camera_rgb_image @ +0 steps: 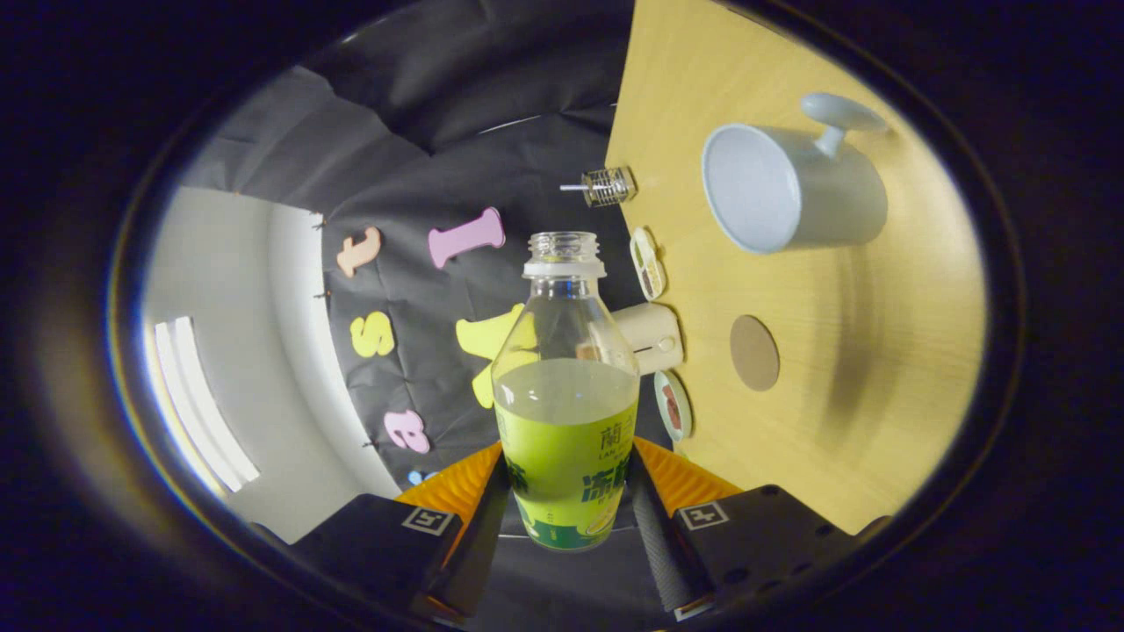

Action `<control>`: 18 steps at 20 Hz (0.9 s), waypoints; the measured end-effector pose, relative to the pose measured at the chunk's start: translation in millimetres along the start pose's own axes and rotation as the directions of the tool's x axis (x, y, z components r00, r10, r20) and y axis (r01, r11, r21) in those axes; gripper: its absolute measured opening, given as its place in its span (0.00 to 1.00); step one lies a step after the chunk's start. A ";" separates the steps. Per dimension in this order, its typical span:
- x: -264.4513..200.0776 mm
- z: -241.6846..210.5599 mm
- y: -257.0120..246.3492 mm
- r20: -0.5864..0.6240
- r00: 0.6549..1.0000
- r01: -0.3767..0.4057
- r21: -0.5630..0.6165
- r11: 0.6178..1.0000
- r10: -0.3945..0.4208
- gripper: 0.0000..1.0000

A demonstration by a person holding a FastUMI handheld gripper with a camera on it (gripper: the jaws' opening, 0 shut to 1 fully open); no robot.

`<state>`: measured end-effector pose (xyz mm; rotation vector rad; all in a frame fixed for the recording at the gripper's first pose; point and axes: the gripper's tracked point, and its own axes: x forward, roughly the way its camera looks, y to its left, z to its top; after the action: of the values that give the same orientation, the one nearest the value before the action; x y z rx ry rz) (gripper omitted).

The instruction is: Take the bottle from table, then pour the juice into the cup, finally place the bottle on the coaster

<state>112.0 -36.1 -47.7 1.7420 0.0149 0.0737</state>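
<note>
Gripper (566,500) clamped on the juice bottle (566,412), both fingers pressing its labelled lower body from either side, bottle sitting between them and pointing straight ahead. Bottle is uncapped, clear plastic, white neck ring, green-yellow label, pale liquid filling it to roughly the top of the label, upper part clear. Whole view is rolled: the wooden surface (878,369) stands as a vertical plane off to the right of the gripper, the bottle is apart from it, held in the air. Cup (790,189), a pale mug with a handle, sits on the surface ahead and right of the bottle mouth, its open mouth facing toward the bottle side; inside looks empty. Round brown coaster (754,353) lies flat on the surface, nearer the gripper than the cup, right of the bottle's shoulder, nothing on it. At the surface edge just beside the bottle: a cream cylinder-like object (650,338), two small round items (648,263) and (673,405), and a small wire-ribbed object (608,186) further ahead; can't identify these.
</note>
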 end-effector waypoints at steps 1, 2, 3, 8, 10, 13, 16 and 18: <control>-1.0 -0.7 1.5 -0.002 1.000 0.006 -0.039 0.999 -0.006 0.78; -0.8 -0.4 2.9 -0.007 1.000 0.017 -0.094 0.995 -0.018 0.77; -1.9 0.6 3.5 -0.007 0.999 0.032 -0.154 0.988 -0.034 0.78; -10.7 6.9 12.3 0.039 0.994 0.112 -0.450 0.886 -0.106 0.78; -15.4 7.7 16.6 0.063 0.990 0.137 -0.528 0.838 -0.122 0.78; -18.1 1.8 25.8 0.074 0.990 0.139 -0.627 0.766 -0.119 0.78; -13.9 -5.1 28.7 0.075 0.990 0.135 -0.734 0.665 -0.118 0.78; -6.5 -7.8 19.1 0.089 0.985 0.158 -0.814 0.559 -0.149 0.78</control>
<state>104.4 -32.0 -27.9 0.7759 0.1109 -0.0574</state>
